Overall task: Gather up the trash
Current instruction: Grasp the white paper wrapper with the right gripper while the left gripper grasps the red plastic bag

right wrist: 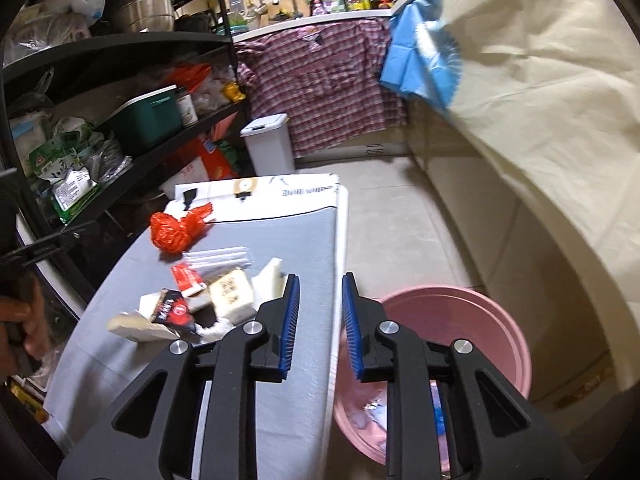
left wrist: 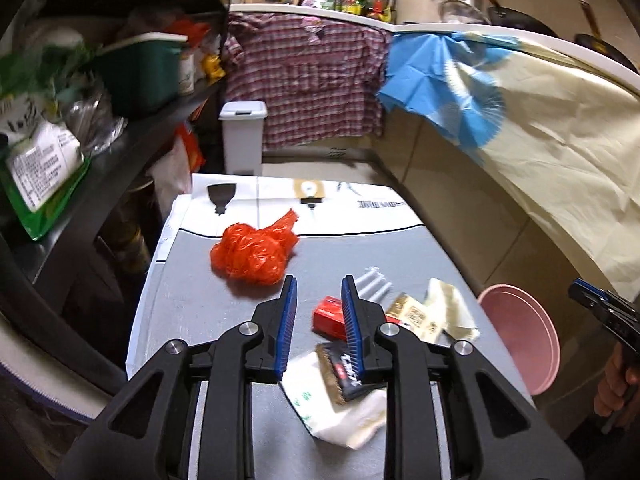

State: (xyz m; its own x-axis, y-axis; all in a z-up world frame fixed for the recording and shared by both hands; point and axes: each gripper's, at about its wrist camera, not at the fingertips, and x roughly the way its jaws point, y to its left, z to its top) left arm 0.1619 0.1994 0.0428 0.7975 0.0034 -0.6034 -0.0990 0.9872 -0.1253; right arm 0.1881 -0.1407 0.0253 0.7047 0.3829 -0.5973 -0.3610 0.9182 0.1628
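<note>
Crumpled red plastic bag [left wrist: 256, 253], red carton [left wrist: 329, 317] and wrappers [left wrist: 424, 314] lie scattered on the grey desk [left wrist: 192, 300]; pink bin [right wrist: 452, 336] stands beside it.

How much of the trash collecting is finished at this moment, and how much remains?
Done: some scraps already lie in the pink basin beside the table. In hand: nothing; the left gripper and the right gripper are both open and empty. Left: the red plastic bag, the small red box, the dark wrapper, the clear straws and several paper wrappers on the table.
</note>
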